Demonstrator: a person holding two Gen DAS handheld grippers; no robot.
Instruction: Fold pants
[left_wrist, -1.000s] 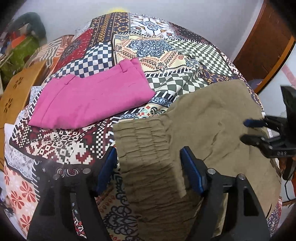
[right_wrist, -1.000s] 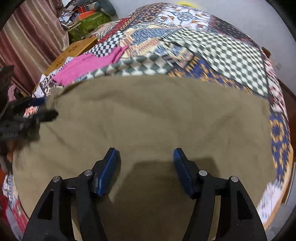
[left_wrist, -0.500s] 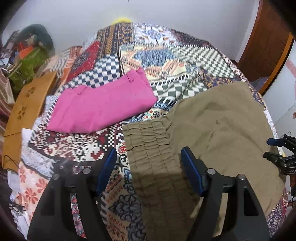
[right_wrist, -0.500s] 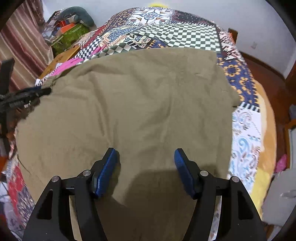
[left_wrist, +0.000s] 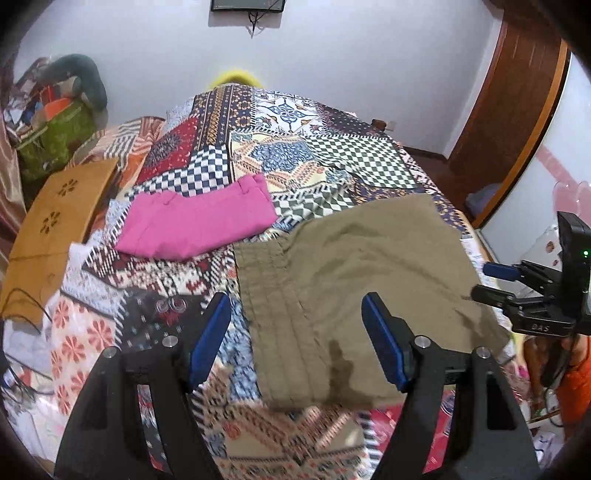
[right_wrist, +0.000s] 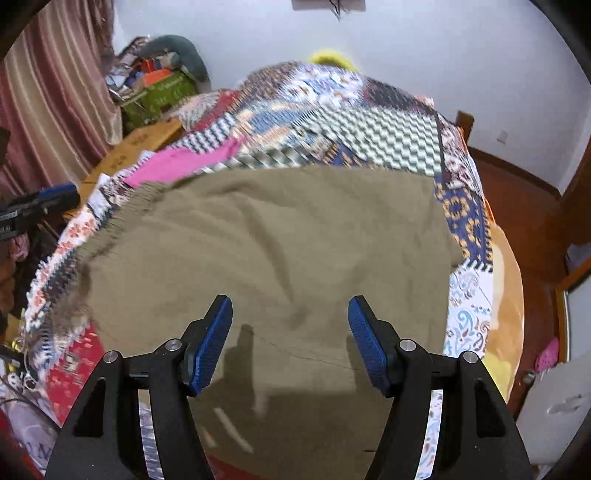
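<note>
The olive pants are lying flat on the patchwork bedspread of the bed, already doubled into a broad, roughly square panel. In the left wrist view the panel is filling the centre and right of the frame, with its gathered elastic waistband running from the middle of the frame down toward the lower centre.

The left tool is hovering above that waistband edge with its fingers standing wide apart and nothing between the pads. The band is lying just inside the left finger, so this tool is the nearer one to the waist end.

The right tool is hovering over the lower middle of the panel in its own view, fingers likewise apart and holding nothing. In the left wrist view it is appearing at the right edge of the frame, beside the opposite border of the cloth.

The relation governing the next fold, as a judgement: the panel is extending away from both tools toward the top of each frame, and the two tools are bracketing its near edge, left at the waistband, right at the other side.

A folded pink garment is lying in the left centre of the left wrist view, close beside the waistband's far corner; whether they touch cannot be told.
</note>
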